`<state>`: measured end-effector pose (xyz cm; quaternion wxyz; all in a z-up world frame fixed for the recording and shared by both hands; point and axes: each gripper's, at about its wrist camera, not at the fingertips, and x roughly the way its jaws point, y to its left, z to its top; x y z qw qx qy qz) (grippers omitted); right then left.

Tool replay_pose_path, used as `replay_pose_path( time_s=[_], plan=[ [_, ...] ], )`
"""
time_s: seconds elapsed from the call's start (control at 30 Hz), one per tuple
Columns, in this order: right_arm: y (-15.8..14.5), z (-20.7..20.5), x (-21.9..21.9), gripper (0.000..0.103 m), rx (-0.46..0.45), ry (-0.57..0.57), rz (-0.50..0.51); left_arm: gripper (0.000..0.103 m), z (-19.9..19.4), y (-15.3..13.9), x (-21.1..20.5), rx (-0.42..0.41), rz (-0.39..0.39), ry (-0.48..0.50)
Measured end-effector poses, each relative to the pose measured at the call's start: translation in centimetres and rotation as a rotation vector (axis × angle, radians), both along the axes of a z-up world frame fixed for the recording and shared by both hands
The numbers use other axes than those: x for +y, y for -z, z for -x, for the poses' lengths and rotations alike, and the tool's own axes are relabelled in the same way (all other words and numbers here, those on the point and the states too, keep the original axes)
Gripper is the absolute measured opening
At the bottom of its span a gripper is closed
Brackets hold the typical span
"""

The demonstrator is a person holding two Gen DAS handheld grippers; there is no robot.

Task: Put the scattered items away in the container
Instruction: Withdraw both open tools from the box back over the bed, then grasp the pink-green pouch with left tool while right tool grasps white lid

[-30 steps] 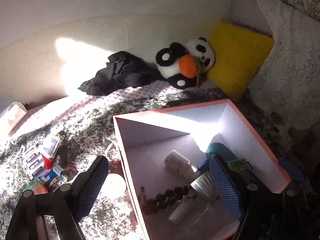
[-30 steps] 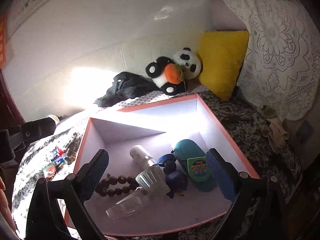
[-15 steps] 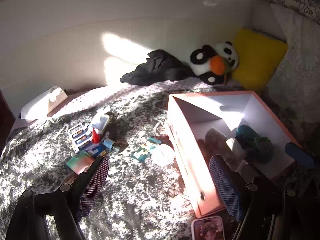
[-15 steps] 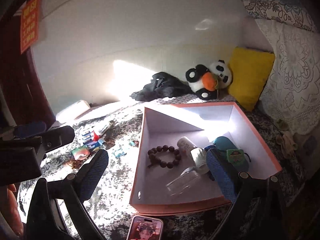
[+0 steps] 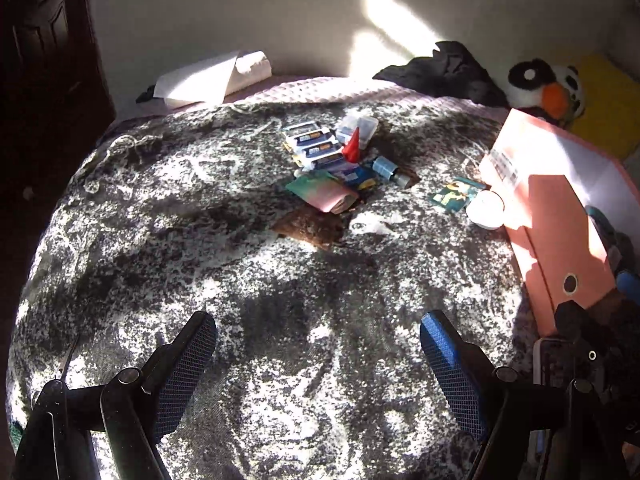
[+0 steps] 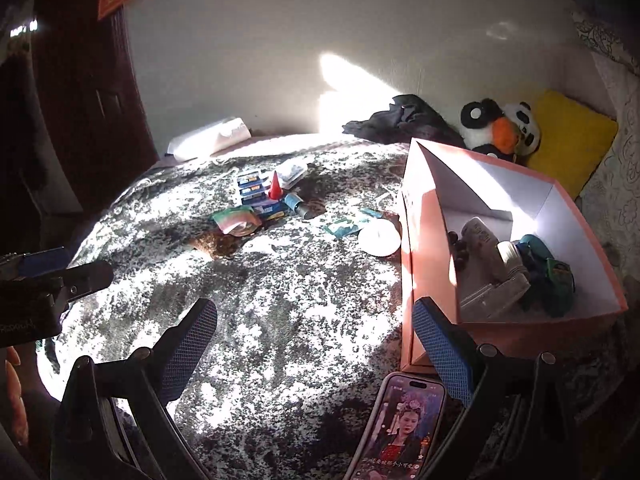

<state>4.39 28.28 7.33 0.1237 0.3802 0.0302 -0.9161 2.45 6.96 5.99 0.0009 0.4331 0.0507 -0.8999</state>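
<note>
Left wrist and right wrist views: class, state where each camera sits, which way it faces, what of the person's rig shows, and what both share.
Left wrist: on the left gripper, facing along its open fingers over the bed toward the item pile.
Right wrist: on the right gripper, open, facing the pink box; a phone lies near.
Shared: pile, box, plush panda.

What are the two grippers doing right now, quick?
Left gripper: open, holding nothing.
Right gripper: open, holding nothing.

Black linkage arms, blue mesh-textured fingers (image 5: 188, 364), silver screws
</note>
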Motion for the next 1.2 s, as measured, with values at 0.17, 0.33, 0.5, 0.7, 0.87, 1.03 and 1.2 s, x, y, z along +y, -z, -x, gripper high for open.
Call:
replay_pose_path(
  time_s=[0.17,0.33,0.5,0.7,0.87,1.03,1.2],
  plan=[
    [2.1,2.2,-1.5,0.1,-0.058,-0.001,-0.001,0.087,0.6,2.5,-3.3,-0.044,-0.014,-0.053],
    [4.1,4.8,-2.6,0.1,-0.098,-0.002,-0.015,0.087,4.0,3.8,-3.5,-0.069,-0.031,-0.053],
    [5.6,7.9,-2.9,0.099,-0.108,0.011,-0.029,0.087,8.5,4.9,-2.7,-0.096,-0.042,-0.043],
    [7.6,11.9,-1.2,0.097,-0.107,0.119,-0.038,0.087,14.5,6.6,-1.7,-0.121,-0.046,-0.026],
    [8.9,14.8,-0.5,0.089,-0.102,0.162,-0.033,0.087,18.7,9.0,-1.5,-0.166,-0.032,-0.018],
    [9.9,16.2,-0.1,0.08,-0.064,0.203,-0.047,0.087,21.1,11.9,-2.0,-0.22,-0.061,-0.02],
    [10.3,17.4,1.6,0.057,-0.083,0.215,0.003,0.087,21.6,13.7,-2.2,-0.238,-0.08,-0.021]
  ],
)
